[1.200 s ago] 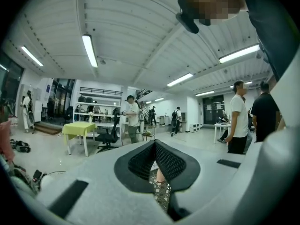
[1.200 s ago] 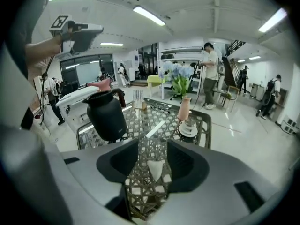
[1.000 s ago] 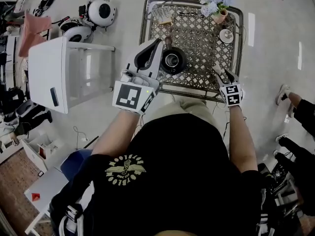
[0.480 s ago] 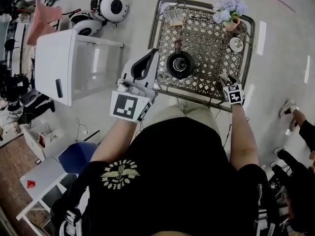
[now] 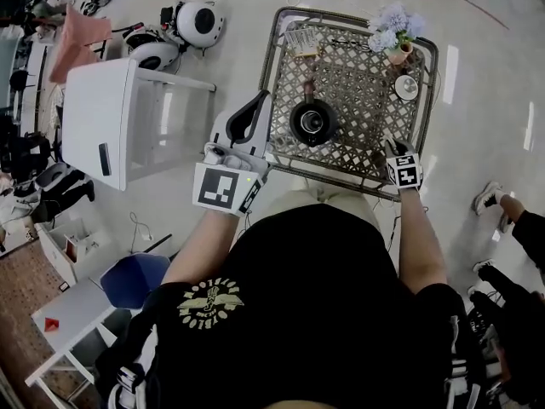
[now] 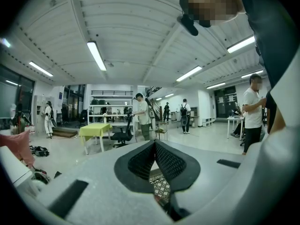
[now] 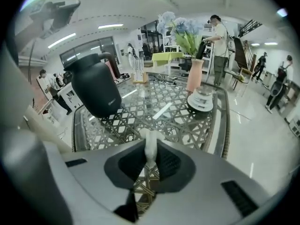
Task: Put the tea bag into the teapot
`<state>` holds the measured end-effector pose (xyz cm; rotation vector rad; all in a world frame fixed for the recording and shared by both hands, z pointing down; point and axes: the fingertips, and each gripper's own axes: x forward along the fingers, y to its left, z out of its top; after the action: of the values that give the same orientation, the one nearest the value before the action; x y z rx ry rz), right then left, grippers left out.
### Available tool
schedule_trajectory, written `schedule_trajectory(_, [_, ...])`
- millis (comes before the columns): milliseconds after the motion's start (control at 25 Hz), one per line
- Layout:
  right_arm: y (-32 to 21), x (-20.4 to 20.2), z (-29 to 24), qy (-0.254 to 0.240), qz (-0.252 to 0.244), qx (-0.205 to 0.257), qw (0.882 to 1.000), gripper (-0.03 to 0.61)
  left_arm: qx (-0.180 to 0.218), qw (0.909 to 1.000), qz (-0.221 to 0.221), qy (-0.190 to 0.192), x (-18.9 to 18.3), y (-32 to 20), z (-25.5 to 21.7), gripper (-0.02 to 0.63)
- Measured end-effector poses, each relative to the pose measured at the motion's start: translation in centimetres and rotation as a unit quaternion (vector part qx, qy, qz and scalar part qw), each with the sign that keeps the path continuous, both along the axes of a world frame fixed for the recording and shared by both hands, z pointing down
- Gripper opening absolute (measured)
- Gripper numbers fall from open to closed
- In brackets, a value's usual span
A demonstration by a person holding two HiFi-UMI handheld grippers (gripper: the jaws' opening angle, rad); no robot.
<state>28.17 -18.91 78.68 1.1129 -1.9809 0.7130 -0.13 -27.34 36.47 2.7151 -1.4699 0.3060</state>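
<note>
The black teapot stands open-topped in the middle of the lattice table; in the right gripper view the teapot is at the upper left. My right gripper points down at the table's near right edge. Its jaws have just been closing, and between them a small white tea bag is pinched by the right gripper. My left gripper hovers left of the teapot, beside the table's left edge, shut with nothing in it. In its own view the left gripper shows its pads meeting.
A pink vase of blue flowers and a small white dish stand at the table's far right. A small rack sits at the far left corner. A white cabinet stands left of the table. People walk in the background.
My right gripper has dropped to the table's near edge and its jaws, spread before, have closed on the tea bag. The left gripper has drifted slightly beside the table.
</note>
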Motion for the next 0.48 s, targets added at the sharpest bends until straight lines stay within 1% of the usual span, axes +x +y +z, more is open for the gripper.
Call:
schedule_trajectory(160, [-0.4,0.3,-3.5,-0.023,0.019,0.026,0.999,0.044,0.009,0.9999,0.005,0.013,0.4,-0.6,-0.5,-0.005])
schedule_trajectory(280, [-0.2,0.3,-5.4,-0.038,0.034,0.027,0.998,0.044,0.01,0.9997,0.004,0.02,0.1,-0.9,-0.7,-0.005])
schedule_trajectory(480, [0.1,0.1,-8.3,-0.045,0.038,0.043,0.997,0.044,0.017,0.9995,0.005,0.028,-0.6,-1.3,-1.4,-0.005])
